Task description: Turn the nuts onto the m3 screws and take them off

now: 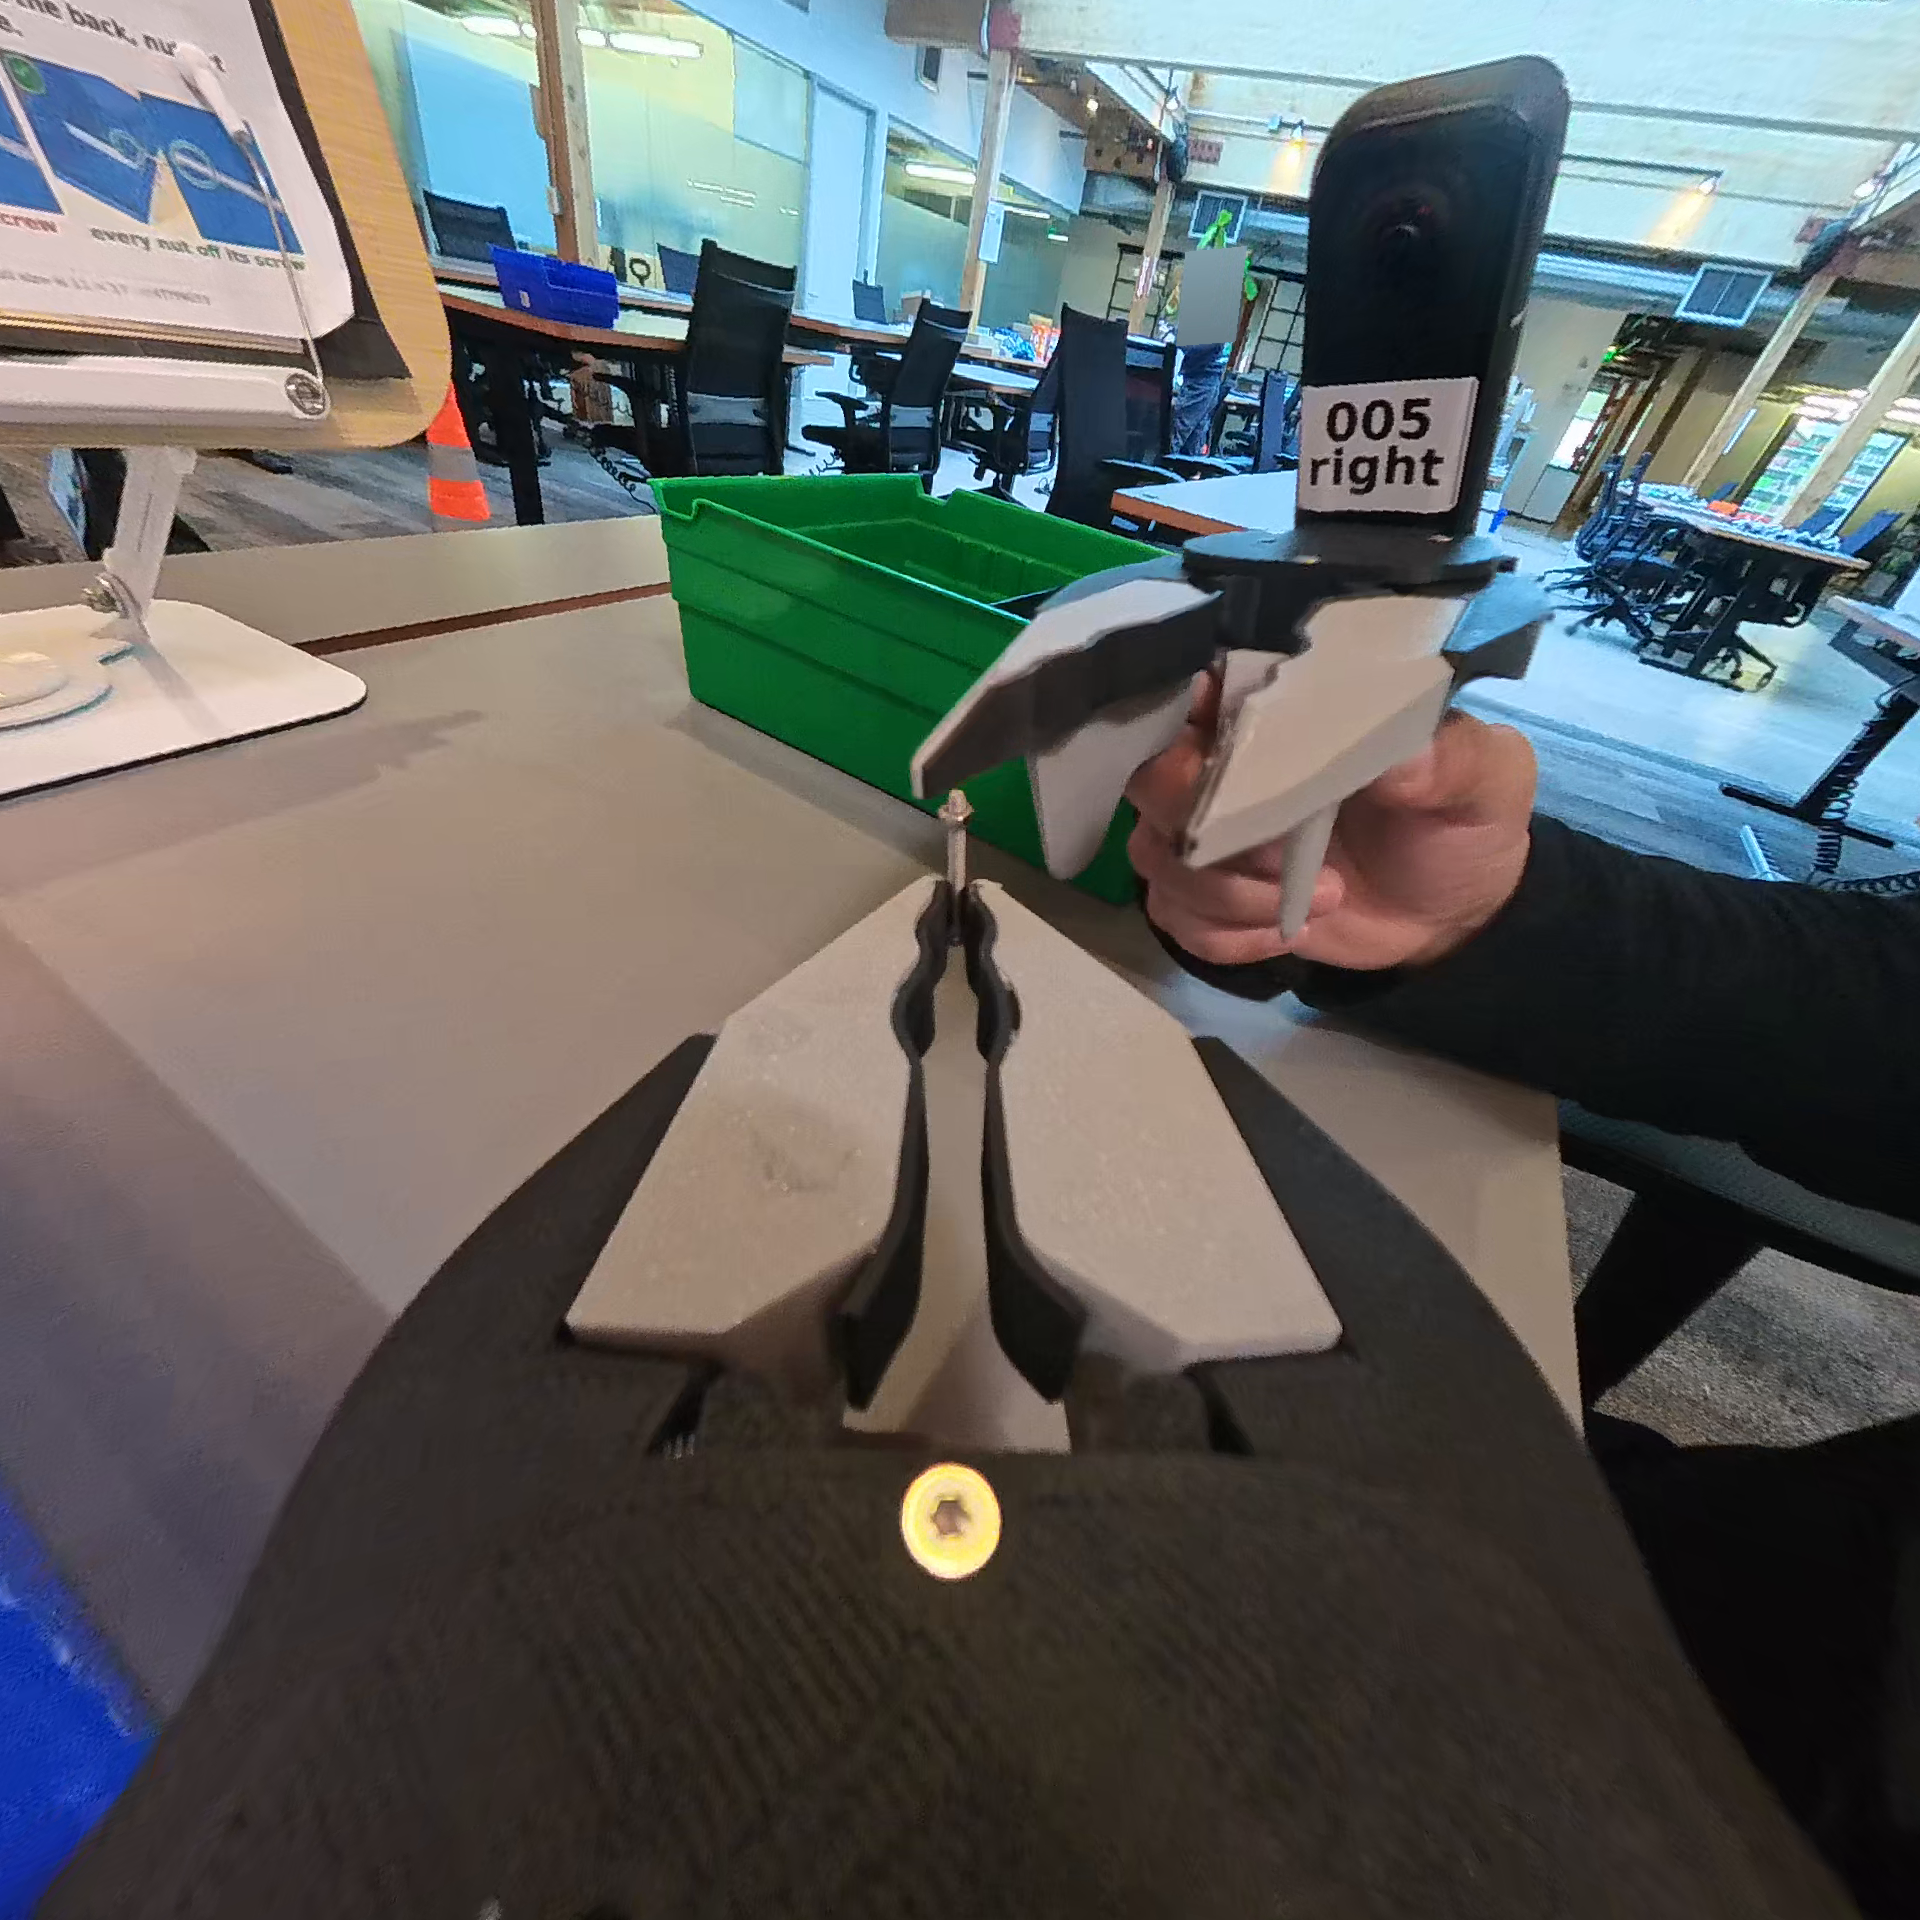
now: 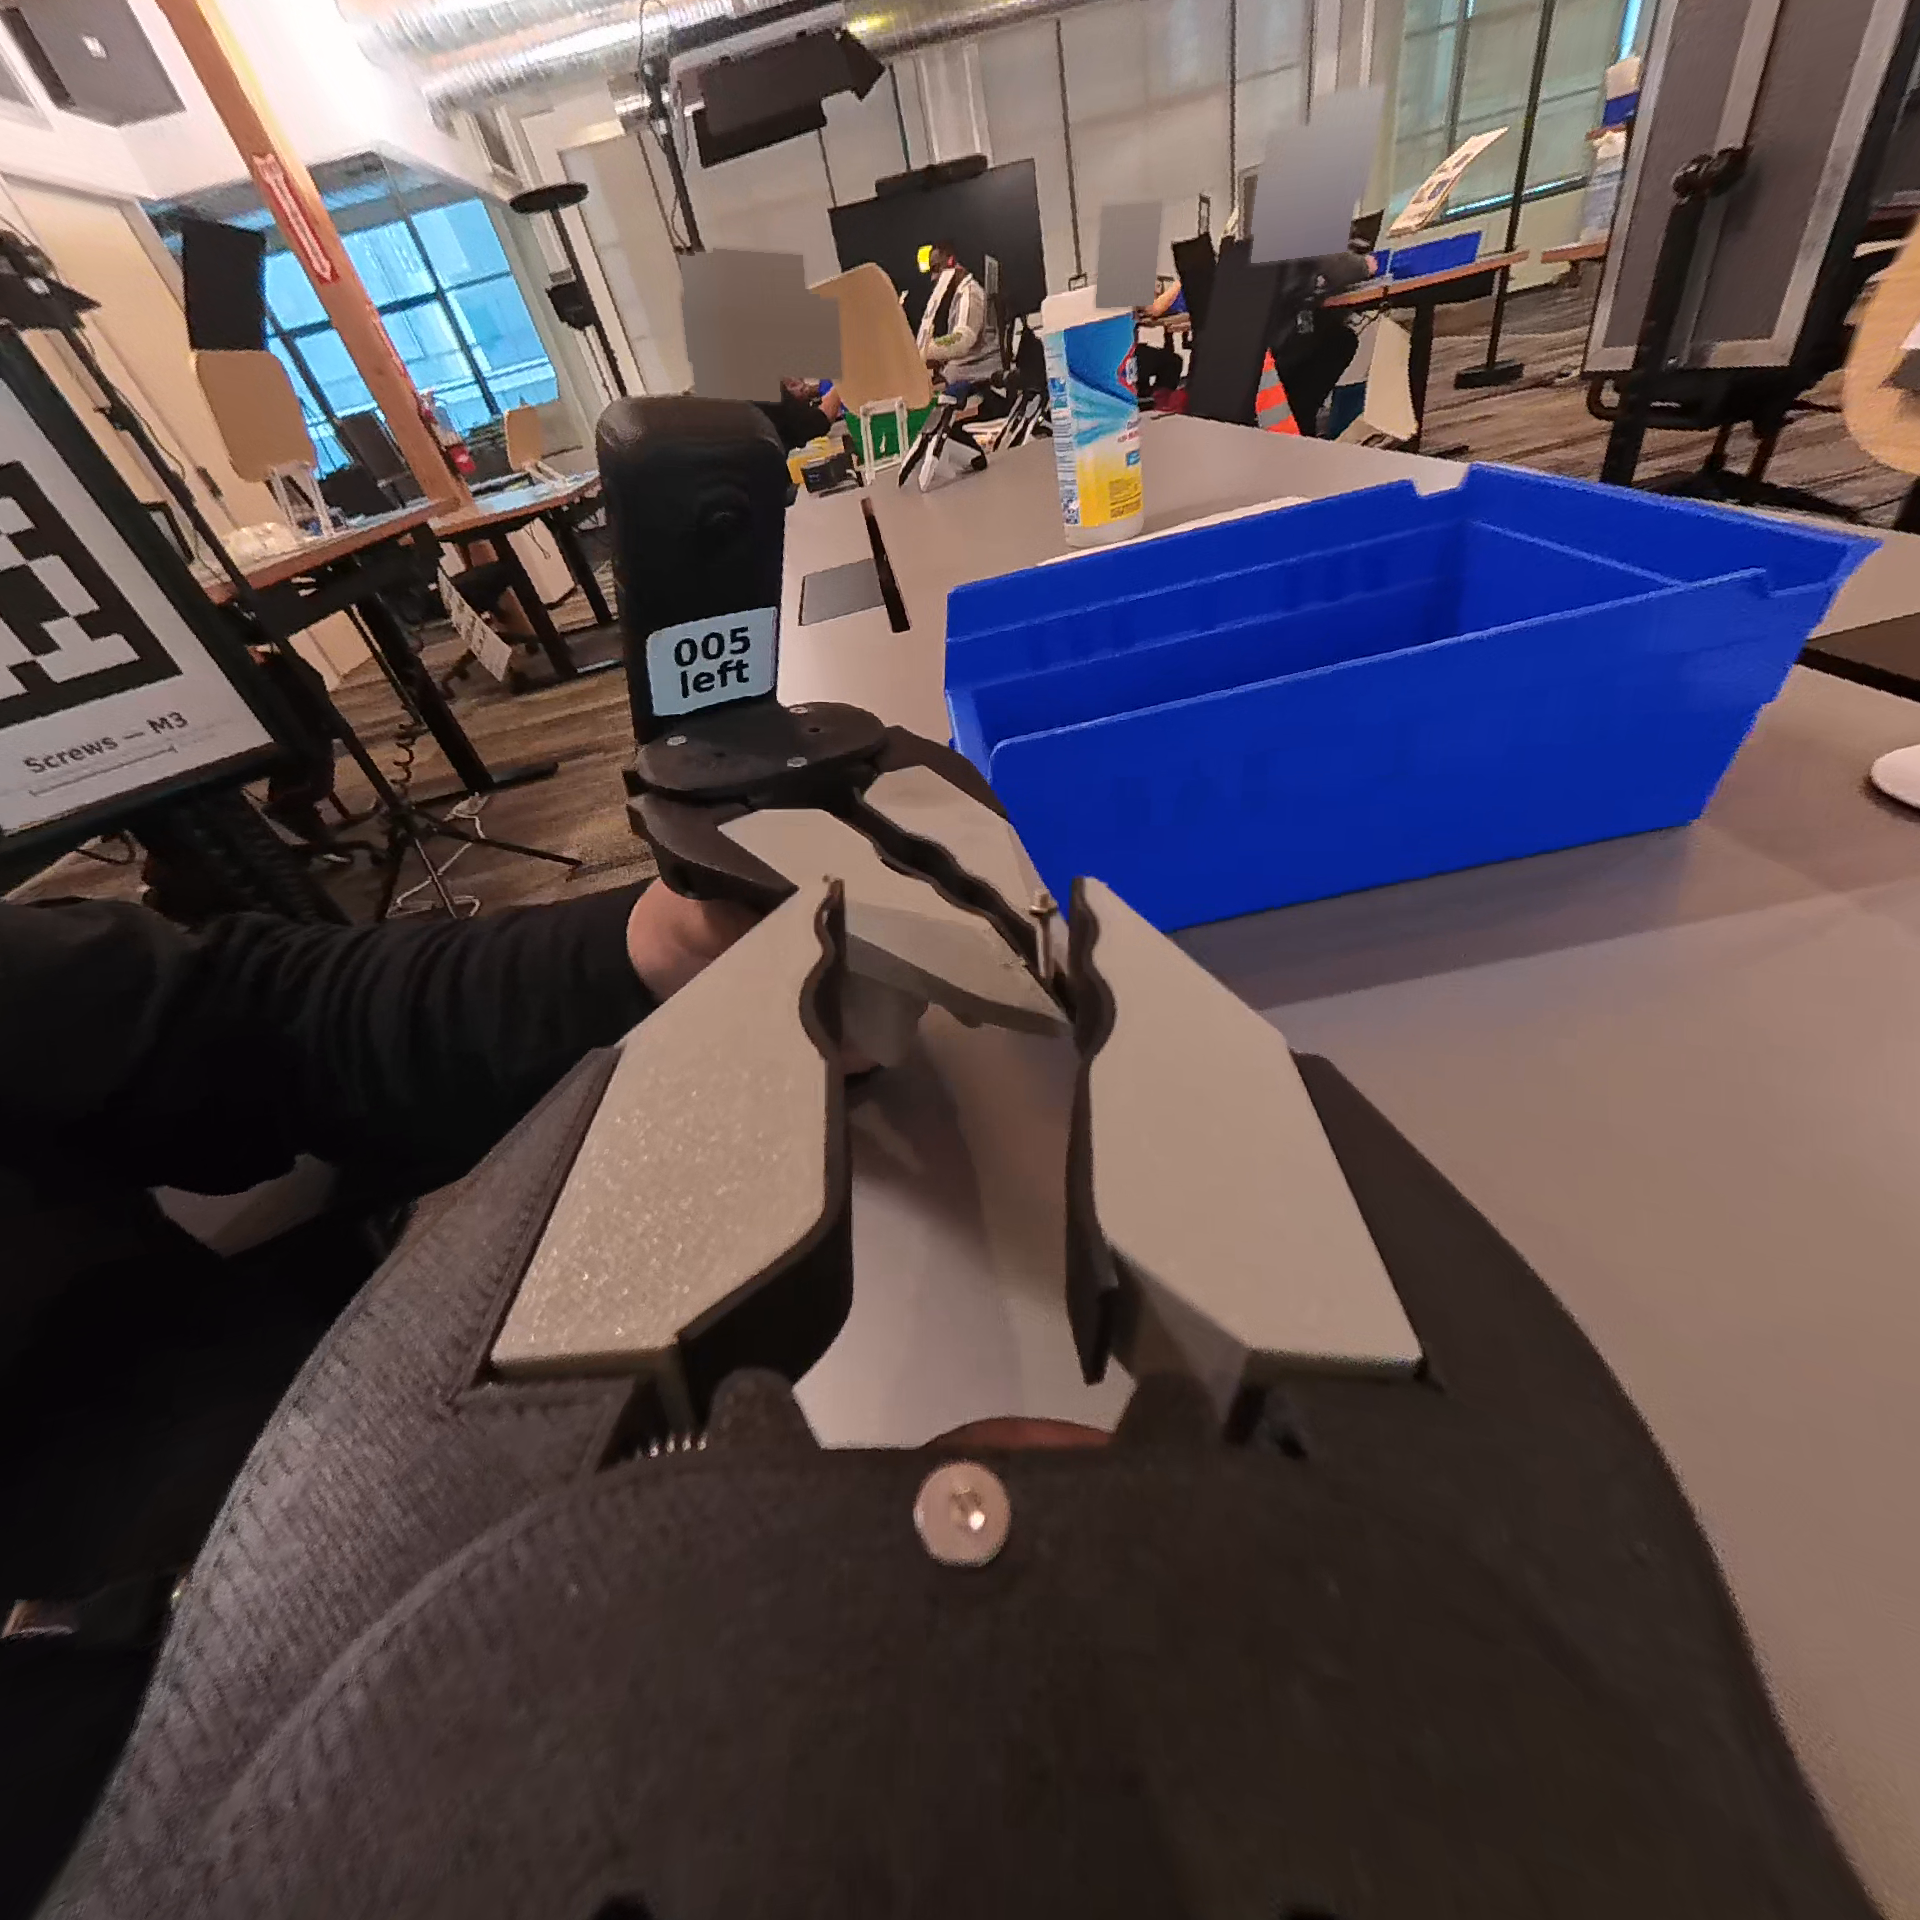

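Pinching the screw (image 1: 956, 847) upright in my left gripper (image 1: 957, 896), nut (image 1: 955, 803) on its tip, right gripper (image 1: 1049, 810) fingers spread apart just beside it, green bin (image 1: 831, 613) behind

The left gripper (image 1: 956, 906) pinches a small screw (image 1: 955, 847) upright, nut (image 1: 955, 803) at its top. The right gripper (image 1: 1049, 805), fingers spread, hovers beside it, before a green bin (image 1: 831, 623).

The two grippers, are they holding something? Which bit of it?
The left gripper pinches a small screw by its lower end, with a nut at its top. The right gripper is open and holds nothing.
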`<state>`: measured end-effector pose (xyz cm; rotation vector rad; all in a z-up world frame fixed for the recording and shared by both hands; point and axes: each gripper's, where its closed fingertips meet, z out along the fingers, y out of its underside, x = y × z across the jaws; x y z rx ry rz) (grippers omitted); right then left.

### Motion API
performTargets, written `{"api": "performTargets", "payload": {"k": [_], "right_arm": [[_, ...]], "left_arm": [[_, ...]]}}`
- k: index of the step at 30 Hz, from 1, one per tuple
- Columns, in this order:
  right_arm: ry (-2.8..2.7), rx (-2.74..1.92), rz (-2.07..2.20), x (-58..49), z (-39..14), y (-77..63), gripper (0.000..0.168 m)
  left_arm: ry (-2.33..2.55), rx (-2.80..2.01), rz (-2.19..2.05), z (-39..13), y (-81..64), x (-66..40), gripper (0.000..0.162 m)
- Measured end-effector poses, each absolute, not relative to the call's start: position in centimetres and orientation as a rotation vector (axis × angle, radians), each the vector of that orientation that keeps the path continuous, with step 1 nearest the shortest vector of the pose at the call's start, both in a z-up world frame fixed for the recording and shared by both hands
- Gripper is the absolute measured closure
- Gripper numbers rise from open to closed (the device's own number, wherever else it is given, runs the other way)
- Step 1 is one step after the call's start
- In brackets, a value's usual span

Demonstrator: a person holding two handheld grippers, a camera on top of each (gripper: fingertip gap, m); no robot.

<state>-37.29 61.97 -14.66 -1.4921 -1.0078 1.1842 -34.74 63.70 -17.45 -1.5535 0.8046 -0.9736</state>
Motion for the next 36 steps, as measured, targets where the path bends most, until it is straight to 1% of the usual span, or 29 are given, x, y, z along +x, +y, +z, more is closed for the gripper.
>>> {"api": "performTargets", "payload": {"k": [4,6,15,18,20,30,33,36], "right_arm": [[-1.052,-1.512,1.193,-39.1,-15.5,61.3,0.119],[-1.066,-1.519,1.187,-39.3,-15.7,61.2,0.118],[-1.019,-1.494,1.182,-37.5,-14.8,61.9,0.129],[-1.068,-1.514,1.157,-38.9,-15.6,61.4,0.121],[-1.089,-1.512,1.133,-39.3,-15.8,61.2,0.120],[-1.034,-1.495,1.165,-37.3,-14.8,61.8,0.130],[-1.071,-1.513,1.152,-38.5,-15.6,61.4,0.123],[-1.090,-1.519,1.155,-39.2,-15.8,61.2,0.121]], "left_arm": [[0.848,-1.548,-0.982,-17.6,63.1,-33.9,0.162],[0.863,-1.547,-0.962,-17.8,63.0,-33.8,0.162],[0.812,-1.552,-0.981,-17.5,63.5,-34.6,0.162],[0.854,-1.552,-0.988,-17.7,63.0,-33.9,0.162],[0.874,-1.545,-0.958,-17.8,62.9,-33.7,0.162],[0.820,-1.553,-0.970,-17.5,63.5,-34.5,0.162],[0.845,-1.551,-0.975,-17.7,63.2,-34.1,0.162],[0.871,-1.546,-0.974,-17.8,62.8,-33.6,0.162]]}}
